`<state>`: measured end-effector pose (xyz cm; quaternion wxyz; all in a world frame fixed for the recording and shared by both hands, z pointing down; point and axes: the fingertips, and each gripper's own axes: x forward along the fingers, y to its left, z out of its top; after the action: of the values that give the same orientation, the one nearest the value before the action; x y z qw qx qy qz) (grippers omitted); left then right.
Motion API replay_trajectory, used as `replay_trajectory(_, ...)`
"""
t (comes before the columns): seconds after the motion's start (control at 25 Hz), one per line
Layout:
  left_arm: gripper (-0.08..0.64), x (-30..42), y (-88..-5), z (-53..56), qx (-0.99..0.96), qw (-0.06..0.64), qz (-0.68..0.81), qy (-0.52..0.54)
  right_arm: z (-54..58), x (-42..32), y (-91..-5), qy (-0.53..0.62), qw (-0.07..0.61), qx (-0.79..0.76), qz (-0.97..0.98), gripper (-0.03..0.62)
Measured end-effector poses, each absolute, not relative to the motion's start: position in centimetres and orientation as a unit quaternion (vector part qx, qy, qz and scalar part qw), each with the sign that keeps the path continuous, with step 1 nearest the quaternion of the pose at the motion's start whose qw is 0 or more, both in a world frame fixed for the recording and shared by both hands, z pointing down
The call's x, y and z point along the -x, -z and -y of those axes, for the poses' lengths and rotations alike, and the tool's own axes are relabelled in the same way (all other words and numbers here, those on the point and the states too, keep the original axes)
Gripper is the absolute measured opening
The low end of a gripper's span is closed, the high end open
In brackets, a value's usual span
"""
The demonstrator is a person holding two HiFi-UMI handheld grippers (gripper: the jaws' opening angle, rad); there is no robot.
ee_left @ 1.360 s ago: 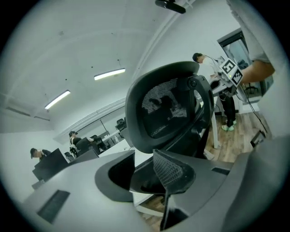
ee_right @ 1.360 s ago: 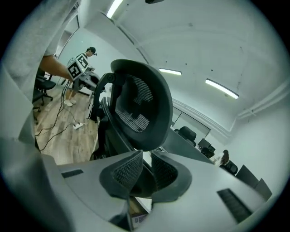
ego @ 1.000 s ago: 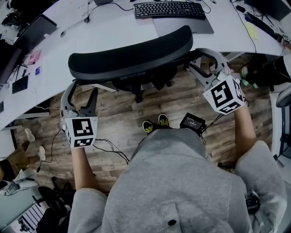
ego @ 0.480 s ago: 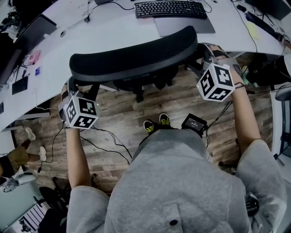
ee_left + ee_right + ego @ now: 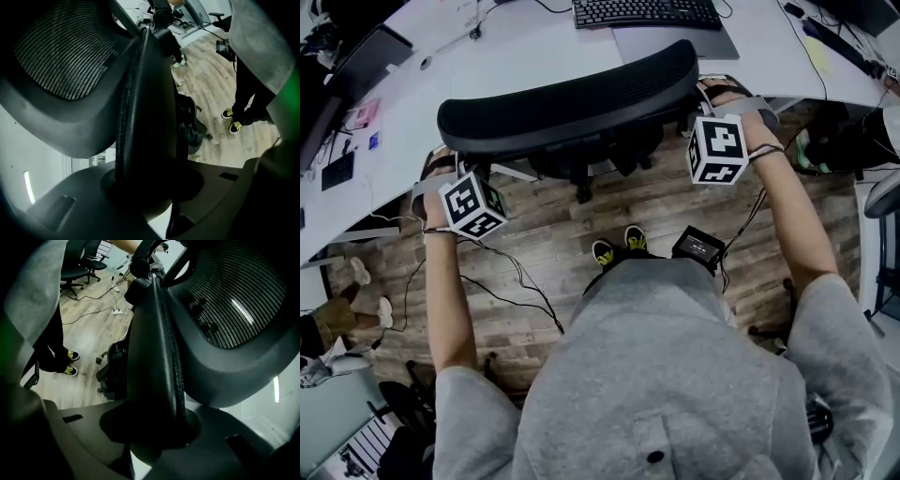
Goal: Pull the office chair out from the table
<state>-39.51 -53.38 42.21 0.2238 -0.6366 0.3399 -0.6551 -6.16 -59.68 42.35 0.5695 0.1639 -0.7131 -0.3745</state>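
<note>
The office chair (image 5: 581, 161) stood close against the tabletop (image 5: 534, 47), its backrest (image 5: 572, 103) edges clamped by the left gripper (image 5: 441, 167) and right gripper (image 5: 714, 94), whose jaws had just closed on them, so both should pull back evenly to avoid swivelling.

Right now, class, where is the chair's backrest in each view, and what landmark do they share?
Head view: backrest upper centre, seen from above.
Left gripper view: centre, edge-on, mesh upper left.
Right gripper view: centre, edge-on, mesh upper right.
Shared landmark: yellow-trimmed shoes.
</note>
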Motion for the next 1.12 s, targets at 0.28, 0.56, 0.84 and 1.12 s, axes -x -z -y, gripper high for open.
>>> replay_trajectory(0.28, 0.114, 39.4, -42.6, 52.8, 0.639, 0.221, -0.330, 0.658, 59.3, 6.1, -42.5, 0.377, 0.569, -0.160, 0.713, 0.112)
replay_trajectory(0.56, 0.115, 39.2, -42.5, 52.0, 0.636, 0.217, -0.338, 0.659, 58.6, 6.1, -42.5, 0.383, 0.567, -0.150, 0.714, 0.101)
replay_trajectory(0.84, 0.115, 38.1, -42.2, 48.6, 0.631, 0.209, -0.349, 0.660, 56.0, 5.1, -42.1, 0.394, 0.559, -0.147, 0.715, 0.098)
replay_trajectory(1.12, 0.115, 36.7, -42.2, 45.4, 0.628, 0.206, -0.356, 0.661, 53.5, 3.9, -42.1, 0.397, 0.559, -0.142, 0.714, 0.095)
